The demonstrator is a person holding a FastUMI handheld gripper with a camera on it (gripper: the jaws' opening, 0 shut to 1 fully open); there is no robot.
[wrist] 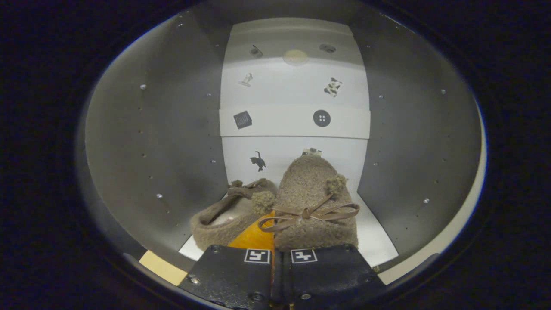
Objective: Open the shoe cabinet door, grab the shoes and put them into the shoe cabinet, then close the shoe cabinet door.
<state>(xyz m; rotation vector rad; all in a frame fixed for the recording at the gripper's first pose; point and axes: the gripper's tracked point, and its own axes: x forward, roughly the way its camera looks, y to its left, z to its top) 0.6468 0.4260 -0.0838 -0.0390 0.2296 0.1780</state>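
Note:
Two fuzzy brown slippers sit inside the shoe cabinet, just ahead of my fingers. The right slipper (314, 202) is tipped up with its toe toward the white back wall (292, 90), and its lace bow and pom-pom face me. The left slipper (224, 219) lies lower, leaning on its side against the right one, its opening turned left. My gripper (275, 258) has its fingers drawn close together at the slippers' near ends and looks shut on them. The contact itself is hidden behind the finger blocks.
Grey side walls (172, 129) (413, 137) close in on both sides. A white shelf edge (292, 122) crosses the back wall above the slippers. The white cabinet floor (374, 241) shows to the right of the shoes. A tan strip (162, 267) marks the front left edge.

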